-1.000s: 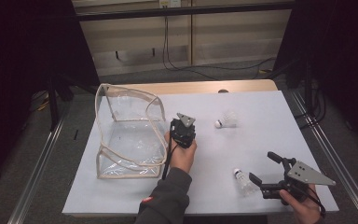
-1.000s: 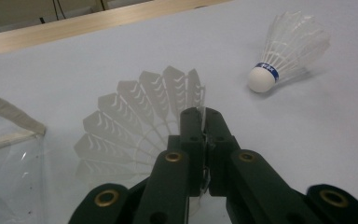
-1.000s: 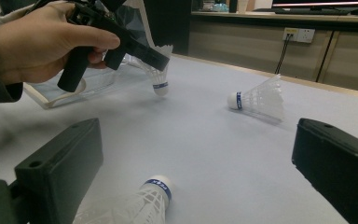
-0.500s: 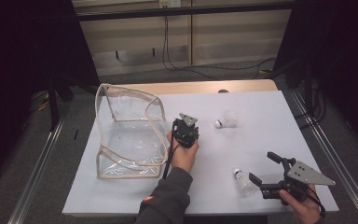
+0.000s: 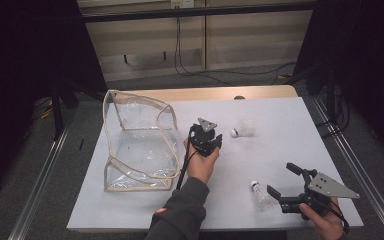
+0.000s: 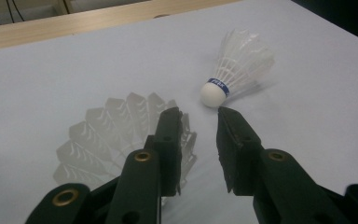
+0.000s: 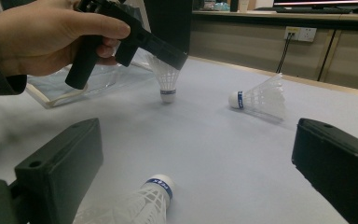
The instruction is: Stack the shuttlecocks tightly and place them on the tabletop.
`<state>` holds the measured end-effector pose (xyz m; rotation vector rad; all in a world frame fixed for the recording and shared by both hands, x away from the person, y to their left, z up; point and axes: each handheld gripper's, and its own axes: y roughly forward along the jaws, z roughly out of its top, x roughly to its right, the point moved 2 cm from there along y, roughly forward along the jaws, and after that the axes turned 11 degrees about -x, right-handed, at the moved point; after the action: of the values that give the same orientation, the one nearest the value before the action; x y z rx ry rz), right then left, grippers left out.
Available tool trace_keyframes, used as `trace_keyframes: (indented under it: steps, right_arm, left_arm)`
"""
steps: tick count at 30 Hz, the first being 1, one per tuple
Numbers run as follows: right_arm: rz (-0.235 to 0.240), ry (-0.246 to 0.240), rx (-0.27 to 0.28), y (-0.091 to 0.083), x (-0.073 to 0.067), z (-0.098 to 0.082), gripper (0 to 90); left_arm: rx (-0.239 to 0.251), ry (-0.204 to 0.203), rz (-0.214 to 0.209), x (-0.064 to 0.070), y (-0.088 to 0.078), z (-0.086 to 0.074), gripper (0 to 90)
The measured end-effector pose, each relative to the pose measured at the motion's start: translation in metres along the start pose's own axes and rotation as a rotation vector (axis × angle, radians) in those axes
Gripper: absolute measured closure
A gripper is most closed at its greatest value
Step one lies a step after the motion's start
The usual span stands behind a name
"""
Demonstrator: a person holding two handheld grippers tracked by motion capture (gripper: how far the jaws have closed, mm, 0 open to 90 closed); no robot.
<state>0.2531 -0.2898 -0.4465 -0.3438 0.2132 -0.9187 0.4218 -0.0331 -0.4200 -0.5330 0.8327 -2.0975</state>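
A white shuttlecock stands cork down on the white table; it is the upright shuttlecock in the right gripper view. My left gripper hovers over it, and its jaws have just been opening. The gap shows bare table, with the left jaw over the feather skirt. A second shuttlecock lies on its side just beyond, also seen from above. My right gripper rests open at the front right, with a third shuttlecock lying between its wide jaws, untouched.
A clear plastic bag with beige trim stands open on the table's left half, close to the left hand. A wooden strip runs along the far edge. Metal rails flank both sides.
The left hand and its gripper have drifted slightly to the right, away from the bag. The right gripper and the two lying shuttlecocks have stayed put.
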Motion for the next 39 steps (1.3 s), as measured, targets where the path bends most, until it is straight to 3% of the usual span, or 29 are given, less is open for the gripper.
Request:
trace_keyframes:
  steps: [11, 16, 18, 25, 39]
  right_arm:
    - [0.0, -0.005, -0.001, 0.0, 0.0, 0.0, 1.3]
    - [0.0, -0.004, -0.002, 0.0, 0.0, 0.0, 1.2]
    - [-0.001, -0.005, -0.003, 0.0, 0.0, 0.0, 1.3]
    - [-0.001, -0.008, -0.002, 0.0, 0.0, 0.0, 1.3]
    - [-0.001, -0.007, -0.002, 0.0, -0.001, 0.0, 1.3]
  left_arm:
    - [-0.009, -0.024, -0.082, 0.009, 0.003, 0.001, 70.0]
    - [-0.014, -0.017, -0.11, 0.013, 0.004, 0.001, 71.0]
    - [-0.013, -0.019, -0.114, 0.013, 0.005, 0.001, 76.6]
    - [-0.09, 0.003, -0.146, 0.018, 0.011, -0.003, 87.8]
    - [-0.108, 0.029, -0.193, 0.029, 0.011, -0.005, 87.2]
